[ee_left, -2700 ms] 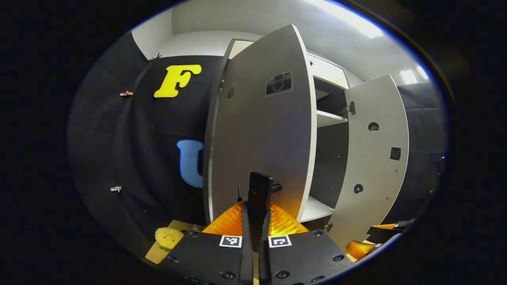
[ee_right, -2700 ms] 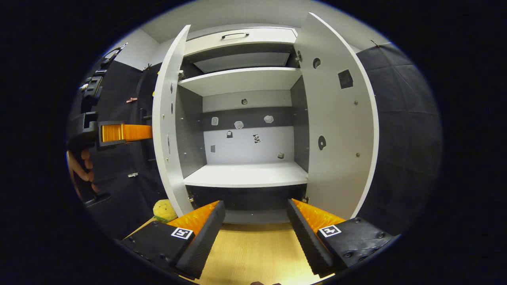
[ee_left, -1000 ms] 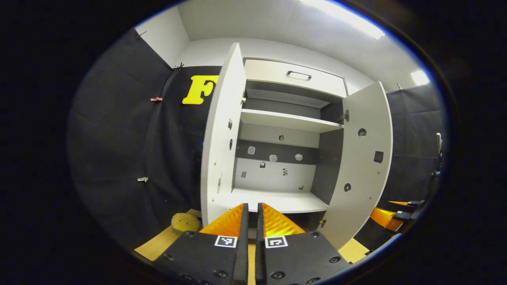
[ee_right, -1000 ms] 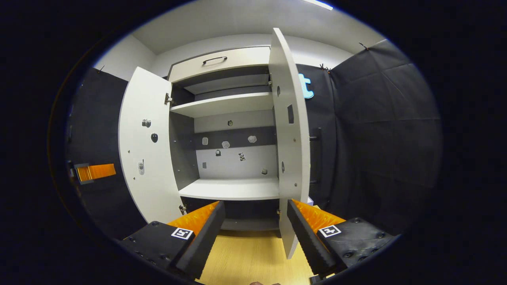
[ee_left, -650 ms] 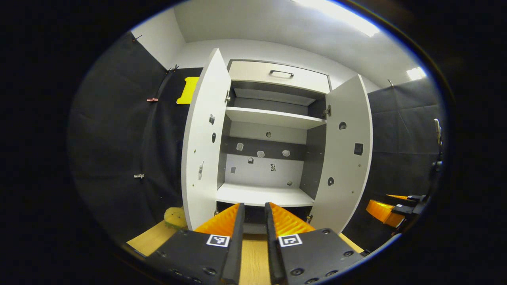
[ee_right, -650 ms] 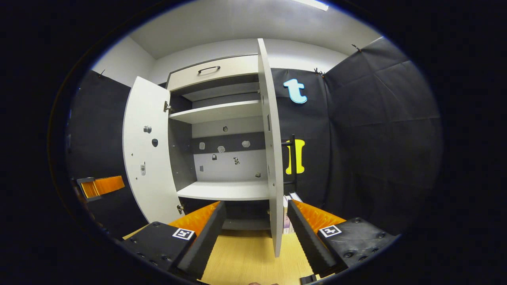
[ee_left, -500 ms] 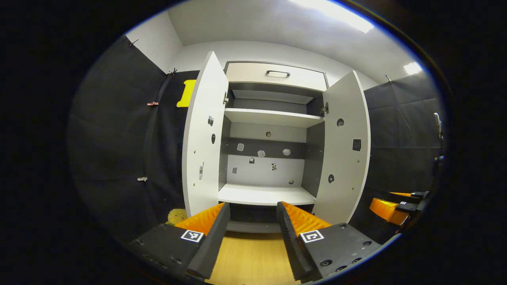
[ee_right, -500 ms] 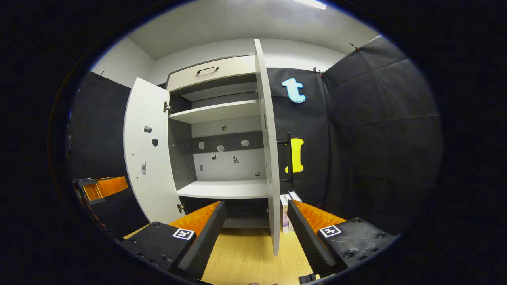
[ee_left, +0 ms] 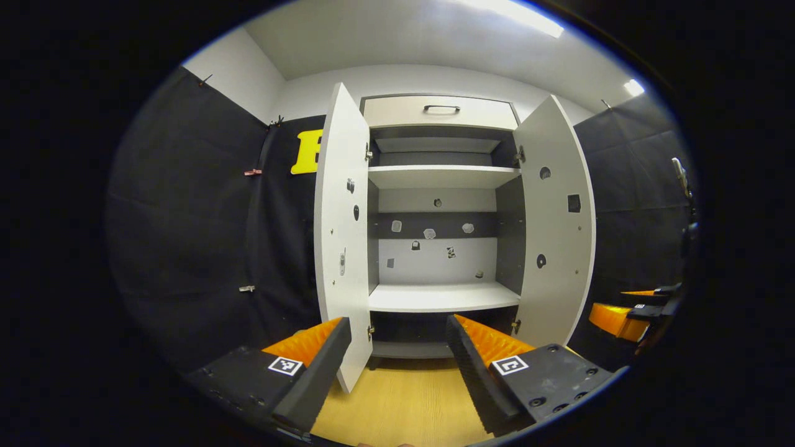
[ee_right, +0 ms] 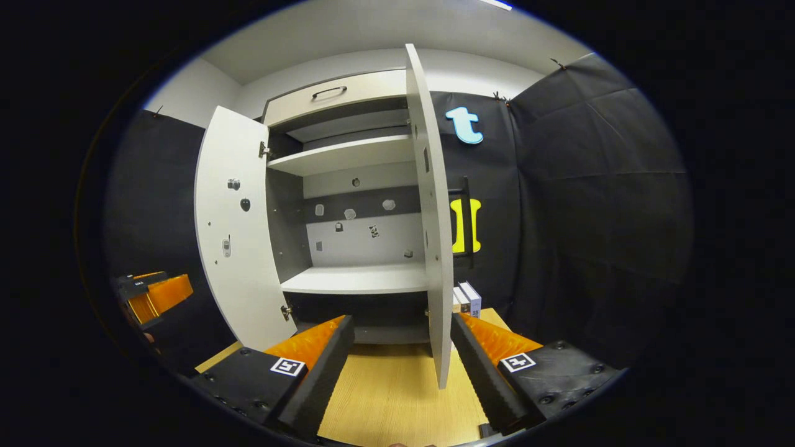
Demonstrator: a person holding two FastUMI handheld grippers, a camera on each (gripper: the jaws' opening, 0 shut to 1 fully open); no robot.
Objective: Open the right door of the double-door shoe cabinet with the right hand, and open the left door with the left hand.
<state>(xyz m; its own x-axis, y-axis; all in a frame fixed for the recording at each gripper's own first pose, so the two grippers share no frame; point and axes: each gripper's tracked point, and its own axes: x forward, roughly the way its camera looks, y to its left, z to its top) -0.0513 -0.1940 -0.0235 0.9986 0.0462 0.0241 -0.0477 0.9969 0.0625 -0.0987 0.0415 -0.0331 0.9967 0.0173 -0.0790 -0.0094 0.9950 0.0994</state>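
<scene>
So closest to the camera in the left gripper view, the left gripper [ee_left: 392,363] sits at about 6 o'clock with its fingers spread wide, nothing between them, hovering over the wooden floor [ee_left: 404,403]. Same deal in the right gripper view: the right gripper [ee_right: 397,363] at 6 o'clock is spread wide and holding nothing, floor [ee_right: 385,397] under it.

Just past the left gripper's fingers is the shoe cabinet [ee_left: 438,112], dead centre. Its left door [ee_left: 340,236] is swung out toward the camera at around 10 o'clock, and the right door [ee_left: 556,230] is swung out at about 2 o'clock, so both are open and neither gripper is touching them. You can also spot the right gripper [ee_left: 624,313] way off at 3 o'clock, well apart from the doors.

In the right gripper view the right door [ee_right: 431,223] shows nearly edge-on at 12 o'clock, the left door [ee_right: 233,236] at 10 o'clock, and the left gripper [ee_right: 152,292] low at 9 o'clock. A couple of small boxes [ee_right: 467,298] stand on the floor just behind the right door.

Farther back, inside the cabinet, there's a lower shelf [ee_left: 441,297] and an upper shelf [ee_left: 438,176], then a drawer with a handle [ee_left: 441,108] at the top.
</scene>
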